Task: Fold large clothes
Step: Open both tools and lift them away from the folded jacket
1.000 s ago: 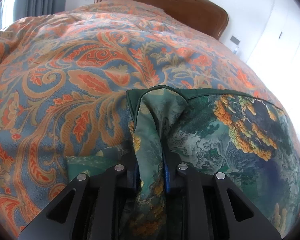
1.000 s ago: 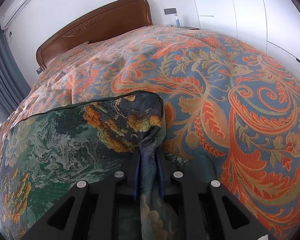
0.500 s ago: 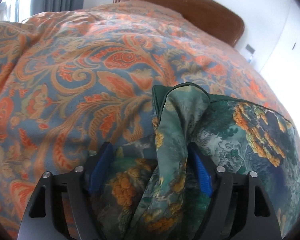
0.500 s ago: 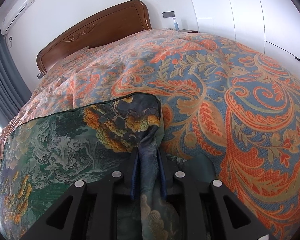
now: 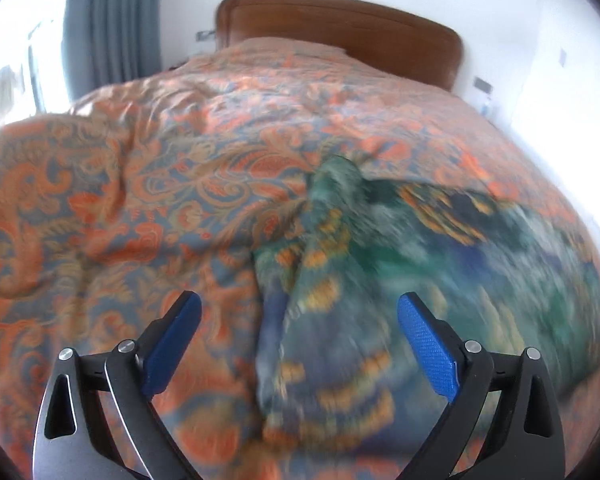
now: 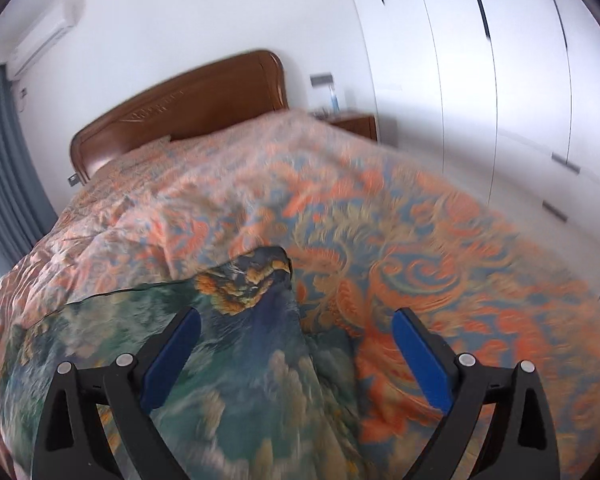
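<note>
Tongs spreading wide above a bed: the left gripper [image 5: 298, 314] and right gripper [image 6: 296, 330] are both opening, blue pads clear of the green patterned garment [image 6: 240, 360], which lies loose on the orange paisley bedspread [image 5: 120, 200].

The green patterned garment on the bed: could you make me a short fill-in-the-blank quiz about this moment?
1. The green garment lies on an orange-patterned ____.
2. The pads on both grippers are coloured ____.
3. The left gripper and right gripper have let go: neither pad touches the ____.
4. Behind the bed stands a brown wooden ____.

Missing words: bedspread; blue; garment; headboard
</note>
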